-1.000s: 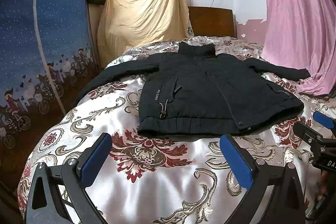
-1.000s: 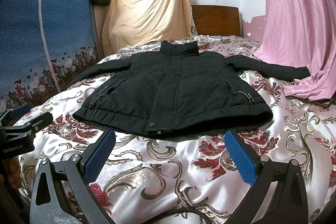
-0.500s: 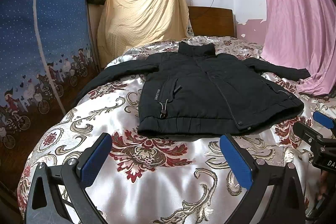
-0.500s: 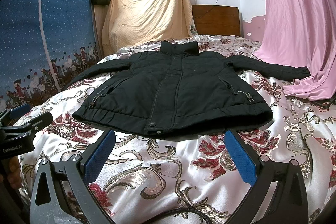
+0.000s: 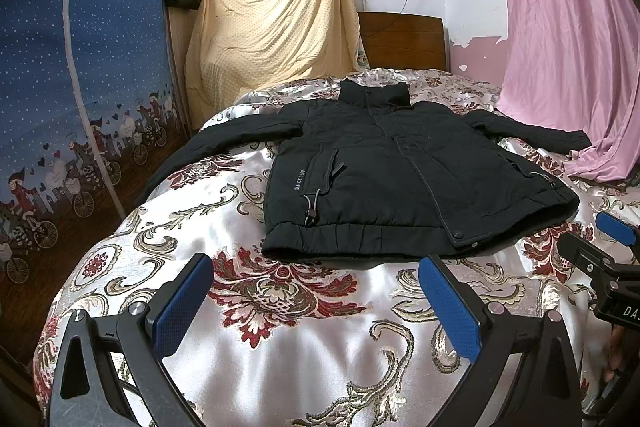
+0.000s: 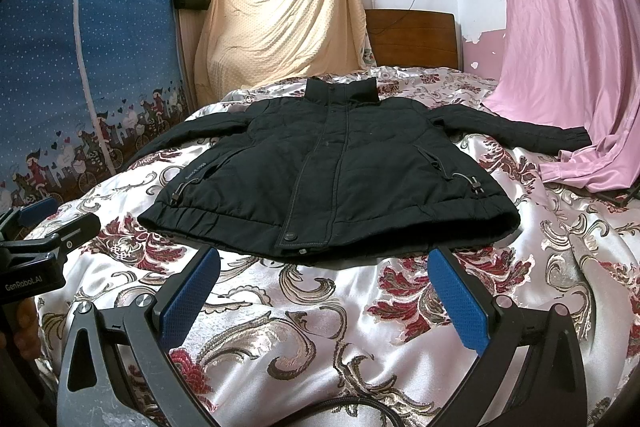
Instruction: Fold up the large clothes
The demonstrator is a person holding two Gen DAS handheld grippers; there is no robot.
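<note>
Fingers [image 5: 188,301] apart, both grippers | jacket [image 6: 328,179] flat | "SINCE 1980" legible left view only

Jacket [image 5: 400,187] lies flat on the bed [image 5: 280,347] — headboard [image 5: 404,41] behind, curtain [image 5: 568,67] right.

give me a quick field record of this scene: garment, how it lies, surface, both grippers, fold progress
garment: black jacket, front closed
lay: flat, face up, collar toward the headboard, both sleeves spread out to the sides
surface: floral satin bedspread
left gripper: open, holding nothing, short of the hem
right gripper: open, holding nothing, short of the hem
beside bed: pink curtain, blue fabric wardrobe
fold progress: none visible yet
</note>
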